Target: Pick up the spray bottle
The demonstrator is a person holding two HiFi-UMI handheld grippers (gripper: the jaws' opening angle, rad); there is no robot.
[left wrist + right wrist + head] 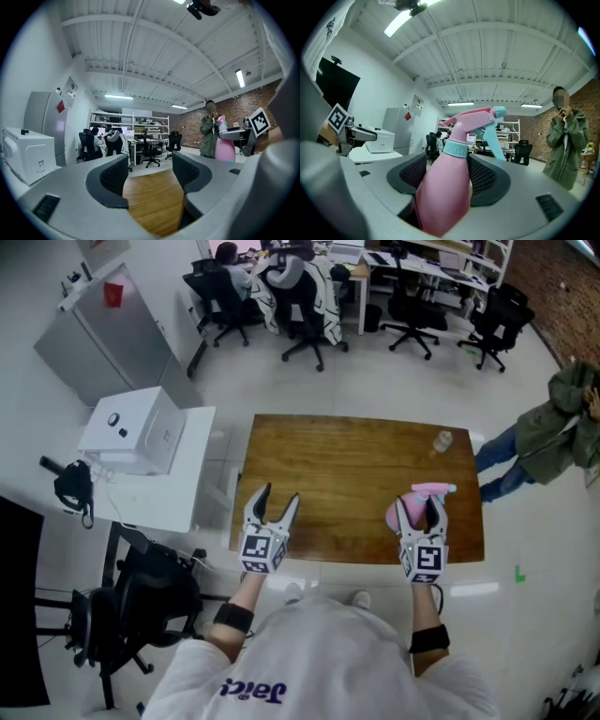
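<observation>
A pink spray bottle (450,187) with a pale blue collar and trigger stands upright between the pads of my right gripper (447,174), which is shut on its body. In the head view the bottle (429,489) and right gripper (420,504) are over the near right part of the wooden table (347,460). Whether the bottle's base touches the wood is hidden. My left gripper (276,497) is over the table's near left part, open and with nothing in it. Only wood shows between its pads (115,176). From the left gripper view the bottle (224,146) appears at the right.
A small clear object (442,441) lies near the table's far right corner. A white box (131,432) sits on a white stand left of the table. A person in a green jacket (562,423) stands at the right. Office chairs (305,306) and desks fill the back.
</observation>
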